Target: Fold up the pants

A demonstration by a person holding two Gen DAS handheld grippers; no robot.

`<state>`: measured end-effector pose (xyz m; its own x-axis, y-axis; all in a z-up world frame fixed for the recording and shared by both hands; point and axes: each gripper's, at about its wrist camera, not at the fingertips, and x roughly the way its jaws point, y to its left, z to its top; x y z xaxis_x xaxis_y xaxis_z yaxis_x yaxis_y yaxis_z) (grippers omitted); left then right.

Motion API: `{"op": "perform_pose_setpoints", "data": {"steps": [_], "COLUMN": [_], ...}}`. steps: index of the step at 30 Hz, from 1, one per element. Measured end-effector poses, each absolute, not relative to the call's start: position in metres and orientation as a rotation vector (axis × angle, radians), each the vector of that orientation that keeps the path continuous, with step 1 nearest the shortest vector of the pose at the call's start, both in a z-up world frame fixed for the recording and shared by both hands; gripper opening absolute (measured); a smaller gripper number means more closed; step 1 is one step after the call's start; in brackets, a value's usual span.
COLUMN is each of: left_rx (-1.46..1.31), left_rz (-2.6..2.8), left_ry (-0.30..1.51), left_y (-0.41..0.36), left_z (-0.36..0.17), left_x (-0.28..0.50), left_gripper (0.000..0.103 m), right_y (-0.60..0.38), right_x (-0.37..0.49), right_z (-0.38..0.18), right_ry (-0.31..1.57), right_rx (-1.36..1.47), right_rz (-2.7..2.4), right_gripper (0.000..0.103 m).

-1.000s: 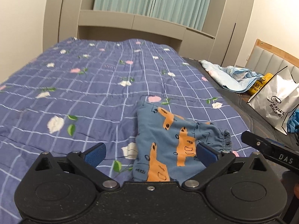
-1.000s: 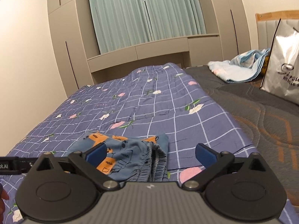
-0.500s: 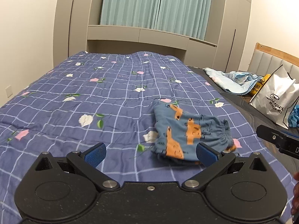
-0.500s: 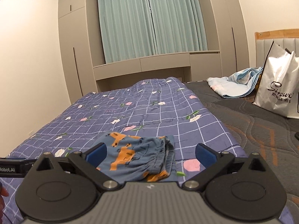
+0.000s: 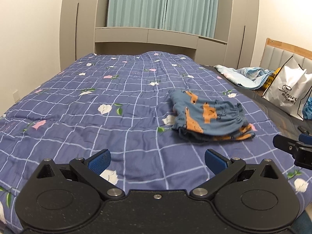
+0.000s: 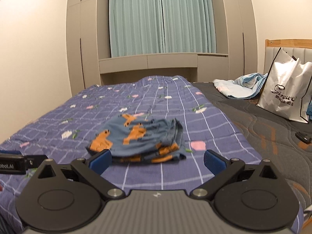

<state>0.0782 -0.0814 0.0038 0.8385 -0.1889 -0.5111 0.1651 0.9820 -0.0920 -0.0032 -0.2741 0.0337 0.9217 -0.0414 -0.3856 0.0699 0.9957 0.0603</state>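
Observation:
The small blue pants [image 5: 208, 117] with orange animal prints lie folded in a compact bundle on the purple checked quilt [image 5: 97, 117]; the elastic waistband faces right. My left gripper [image 5: 157, 159] is open and empty, held back from the bundle and to its left. My right gripper [image 6: 157, 159] is open too, with nothing between its fingers, and the pants [image 6: 136, 138] sit just beyond its left fingertip. The right gripper's tip [image 5: 292, 148] shows at the right edge of the left wrist view; the left gripper's body [image 6: 17, 162] shows at the left of the right wrist view.
A white shopping bag [image 6: 286, 95] stands on the dark mattress [image 6: 263, 128] to the right, with a light blue cloth [image 6: 239, 86] behind it. A small dark object [image 6: 303, 137] lies on the mattress. Wardrobes and teal curtains [image 6: 161, 17] stand beyond the bed's far end.
Both grippers have pulled back and risen away from the pants, which now lie further off on the quilt. Both stayed open throughout.

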Motion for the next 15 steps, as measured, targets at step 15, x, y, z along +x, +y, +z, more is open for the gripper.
{"op": "perform_pose_setpoints", "data": {"steps": [15], "left_rx": [-0.017], "left_rz": [-0.161], "left_ry": [0.552], "left_y": [-0.0842], "left_z": [-0.0054], "left_x": [0.0743], "left_gripper": [0.102], "right_y": [-0.2726], "right_x": [-0.0079], "right_z": [0.0247], "right_ry": [0.4], "right_rx": [0.067], "right_rz": [-0.048], "right_gripper": [0.103]}}
